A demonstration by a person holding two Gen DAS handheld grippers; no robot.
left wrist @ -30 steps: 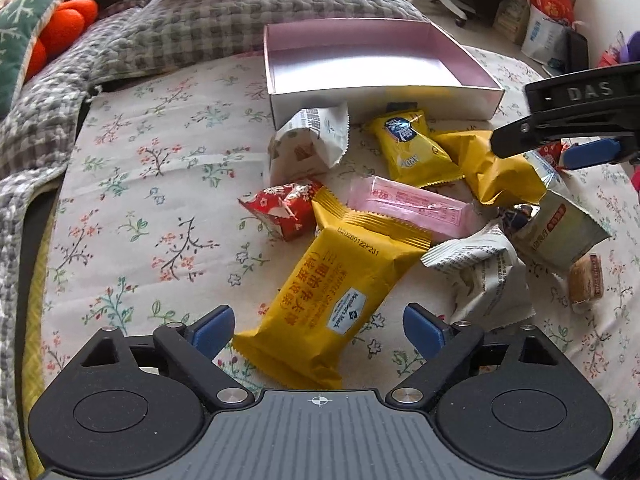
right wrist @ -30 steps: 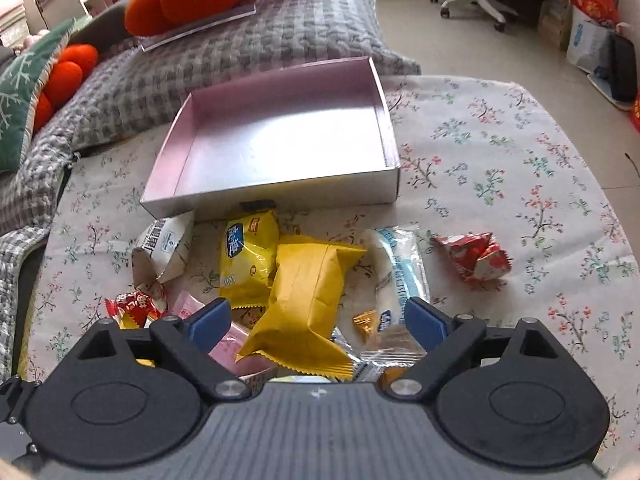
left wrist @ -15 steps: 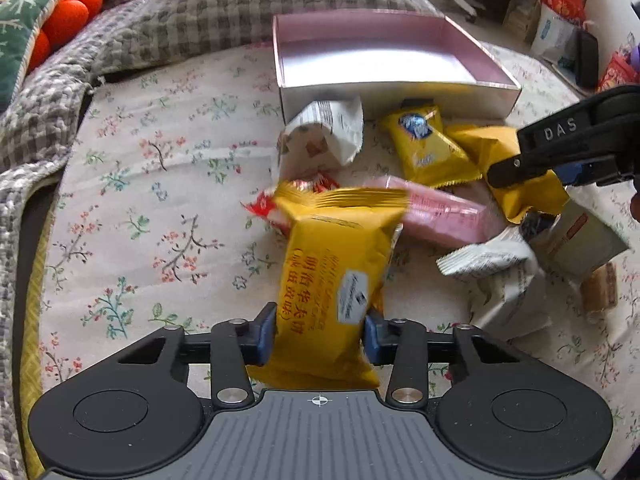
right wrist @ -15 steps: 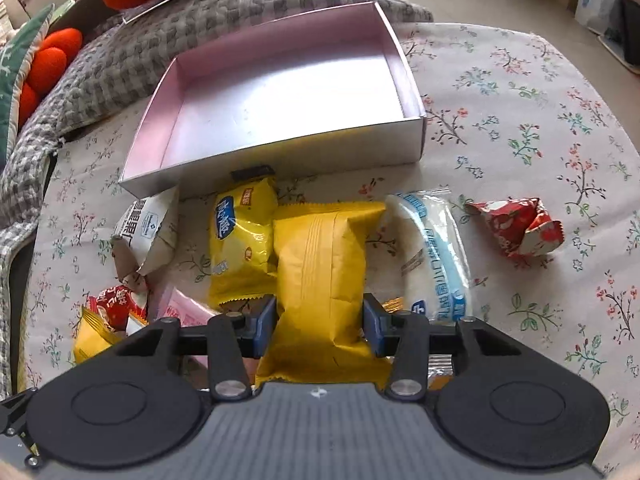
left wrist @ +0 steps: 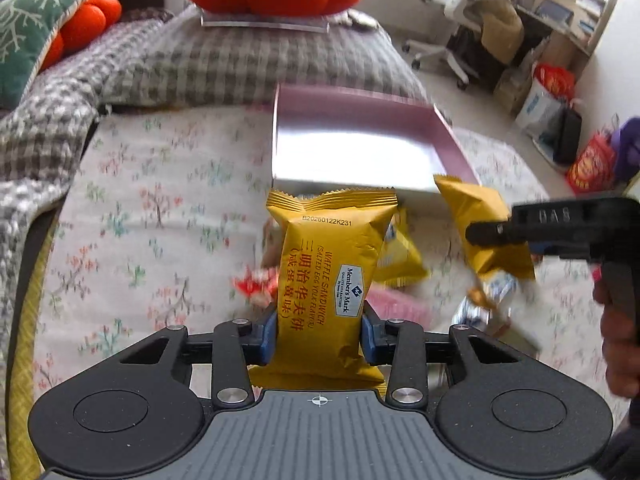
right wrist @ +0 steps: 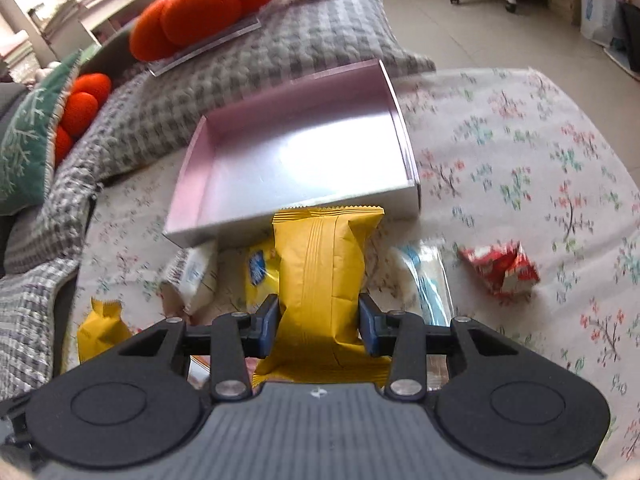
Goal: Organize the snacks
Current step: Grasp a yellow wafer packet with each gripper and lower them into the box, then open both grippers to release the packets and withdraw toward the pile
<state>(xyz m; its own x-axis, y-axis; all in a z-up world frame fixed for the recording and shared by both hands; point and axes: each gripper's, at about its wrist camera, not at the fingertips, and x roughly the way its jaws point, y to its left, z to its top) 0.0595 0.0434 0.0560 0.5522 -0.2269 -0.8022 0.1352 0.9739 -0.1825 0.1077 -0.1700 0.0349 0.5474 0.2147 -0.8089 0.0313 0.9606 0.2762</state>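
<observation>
Left tool [left wrist: 319, 338] gripping waffle sandwich pack [left wrist: 328, 276], right tool [right wrist: 319, 330] gripping yellow packet [right wrist: 320, 280]

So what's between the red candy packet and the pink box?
Only bare flowered cloth. The right wrist view shows nothing lying between the red packet and the pink box.

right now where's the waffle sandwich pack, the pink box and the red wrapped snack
waffle sandwich pack [left wrist: 326, 276], left wrist view, on its printed front above the pads
pink box [right wrist: 304, 160], right wrist view, on its bare floor
red wrapped snack [right wrist: 498, 268], right wrist view, on the middle of its crinkled wrapper
</observation>
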